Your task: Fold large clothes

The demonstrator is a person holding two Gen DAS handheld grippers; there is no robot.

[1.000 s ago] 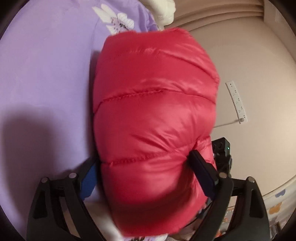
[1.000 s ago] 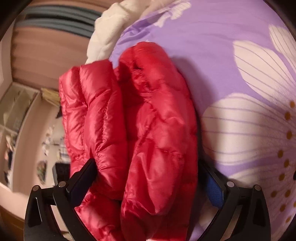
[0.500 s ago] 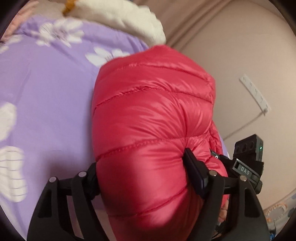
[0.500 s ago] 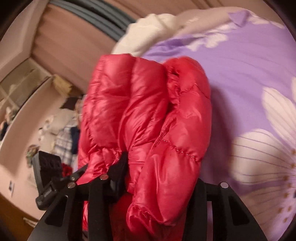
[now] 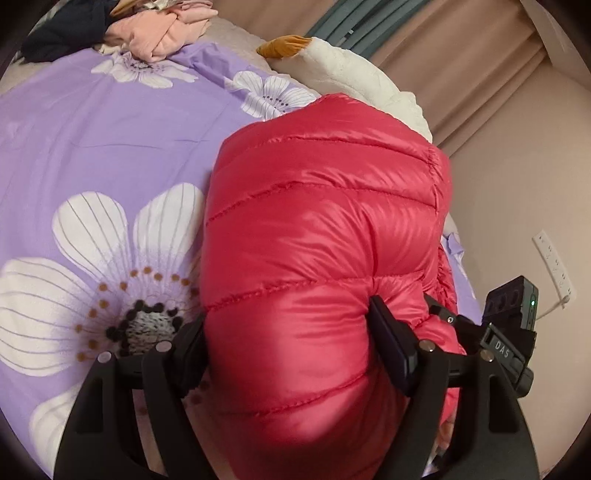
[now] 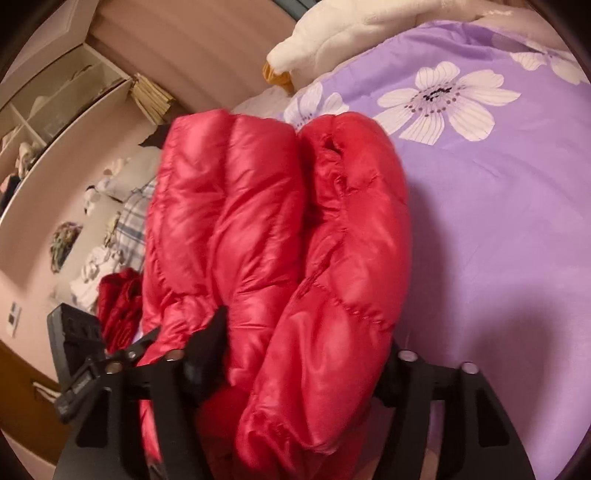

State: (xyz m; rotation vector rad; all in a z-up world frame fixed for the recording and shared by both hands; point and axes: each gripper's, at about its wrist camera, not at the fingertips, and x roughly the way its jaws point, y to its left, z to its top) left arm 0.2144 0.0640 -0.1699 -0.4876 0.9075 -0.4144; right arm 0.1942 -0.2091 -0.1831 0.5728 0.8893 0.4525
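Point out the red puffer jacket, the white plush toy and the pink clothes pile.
red puffer jacket (image 5: 317, 236): left wrist view, quilted back panel.
white plush toy (image 5: 343, 70): left wrist view, white body.
pink clothes pile (image 5: 162, 29): left wrist view, top fold.

The only lettering I can make out is "DAS", in pale capitals on a small black block (image 5: 501, 349) fixed to the side of the other handheld tool, seen at the right edge of the left wrist view. Just above it sits a black box (image 5: 511, 302) with a tiny green light, but no writing on it that I can read. The same black fitting (image 6: 75, 354) shows in the right wrist view at the lower left, and there any marking is too blurred to read. A small white plate (image 6: 14, 318) on the wall carries dark marks, illegible from here.
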